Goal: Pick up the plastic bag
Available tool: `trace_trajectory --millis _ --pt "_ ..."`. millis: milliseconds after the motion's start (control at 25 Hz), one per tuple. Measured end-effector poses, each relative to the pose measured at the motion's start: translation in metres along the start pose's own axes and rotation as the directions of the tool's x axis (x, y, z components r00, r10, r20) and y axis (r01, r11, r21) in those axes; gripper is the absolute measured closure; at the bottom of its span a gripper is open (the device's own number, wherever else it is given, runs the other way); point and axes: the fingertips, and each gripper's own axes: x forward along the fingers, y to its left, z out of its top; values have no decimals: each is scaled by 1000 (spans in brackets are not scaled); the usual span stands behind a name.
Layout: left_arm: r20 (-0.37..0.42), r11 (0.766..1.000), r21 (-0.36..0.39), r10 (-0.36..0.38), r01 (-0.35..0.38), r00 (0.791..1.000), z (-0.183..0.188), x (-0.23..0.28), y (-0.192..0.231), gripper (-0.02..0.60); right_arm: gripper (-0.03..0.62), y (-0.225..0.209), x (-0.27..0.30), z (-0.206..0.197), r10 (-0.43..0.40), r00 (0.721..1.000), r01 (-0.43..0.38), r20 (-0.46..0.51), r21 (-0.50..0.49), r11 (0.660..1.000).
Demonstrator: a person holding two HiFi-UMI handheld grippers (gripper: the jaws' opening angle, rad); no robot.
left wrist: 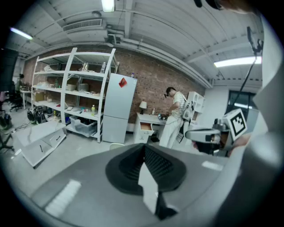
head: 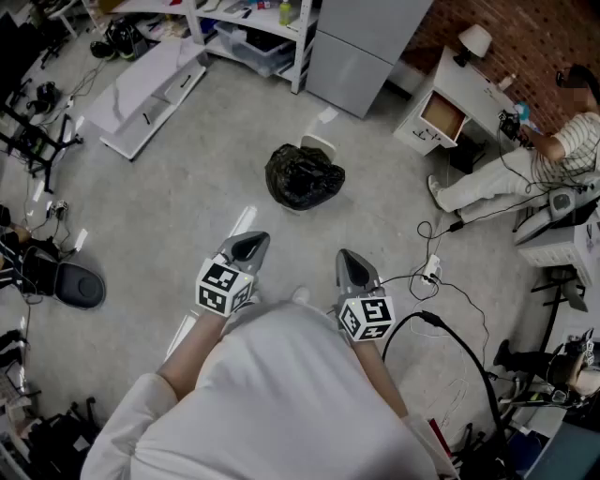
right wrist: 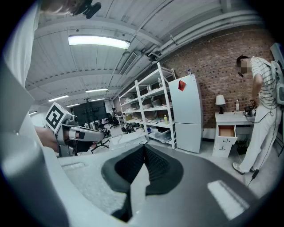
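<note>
seen from above, a person stands on a grey concrete floor (head: 187, 187) in a workshop, with a gripper in each hand held out at waist height. far left, a white panel (head: 150, 94) lies flat on the floor near a white shelving rack (head: 253, 28).

the left gripper (head: 246, 247) points forward and a little downward. in its own view its fingers (left wrist: 126, 163) are clenched, the ribbed dark pads meeting along a single seam with nothing between them. it touches nothing.

ahead of both grippers, roughly centred between them, sits the black plastic bag (head: 305, 176), a full, crumpled, glossy bundle resting on the floor just in front of a small white object. it lies well apart from both grippers, and neither gripper view shows it.

the right gripper (head: 352, 269) is held just beside the left, aimed the same way. its fingers (right wrist: 162, 166) are also pressed together and empty.

further right, a white desk (head: 450, 103) with an open drawer stands against a brick wall, and a person (head: 553, 155) in a striped top sits beside it. a black cable (head: 450, 328) loops across the floor.

judging by this, the pickup has not begun; this is the approach. the next move likely calls for stepping forward, lowering, parting the fingers, and pinching a fold of the loose bag.
</note>
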Motion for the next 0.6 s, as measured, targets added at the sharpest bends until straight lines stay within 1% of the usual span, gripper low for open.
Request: trace_trajectory --millis 360,600 --pt "-12 1000 -11 4 -5 1000 -7 -2 -4 578 592 3 -4 -5 12 1000 -12 -7 -1 1000" --pt "-21 1000 -15 5 -5 1000 -9 3 -16 578 592 -2 -12 -7 25 1000 -25 -15 2 1000"
